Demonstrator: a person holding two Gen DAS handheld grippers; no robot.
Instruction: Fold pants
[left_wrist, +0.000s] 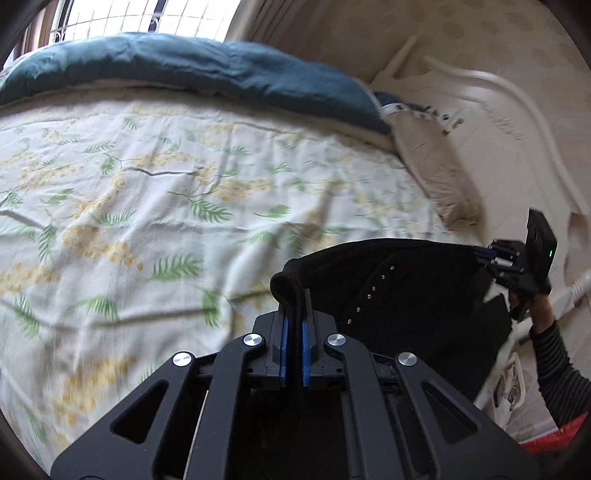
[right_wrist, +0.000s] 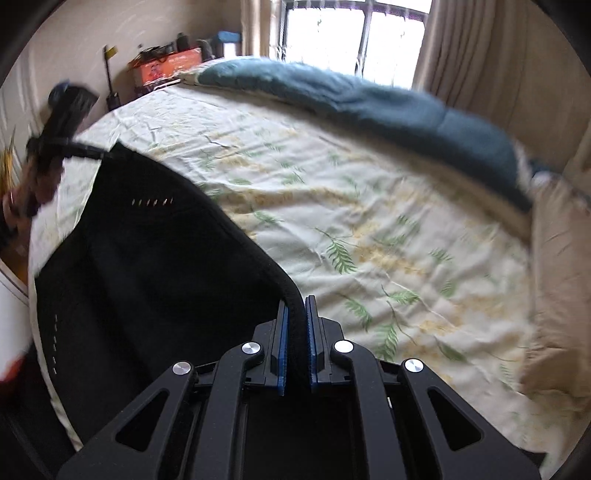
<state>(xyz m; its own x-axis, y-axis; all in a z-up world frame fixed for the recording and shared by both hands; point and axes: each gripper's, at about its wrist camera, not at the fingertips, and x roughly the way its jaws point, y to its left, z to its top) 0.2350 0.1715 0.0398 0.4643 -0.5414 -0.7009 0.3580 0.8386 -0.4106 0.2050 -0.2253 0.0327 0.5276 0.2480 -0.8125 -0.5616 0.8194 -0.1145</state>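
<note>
Both grippers clamp the black fabric pants (right_wrist: 155, 258): left gripper (left_wrist: 294, 317), right gripper (right_wrist: 297, 325). Waistband stretched between them; garment hangs over floral bedsheet (left_wrist: 147, 177).

We look from each wrist down along its jaws, close over the bed with the leaf-printed cream sheet (left_wrist: 155, 177). Our left view faces the white headboard (left_wrist: 491, 99) at far right; our right view faces the barred window (right_wrist: 354, 33). Both share the sheet, the teal quilt (right_wrist: 388, 107) and the black cloth pants (left_wrist: 406, 280).
</note>
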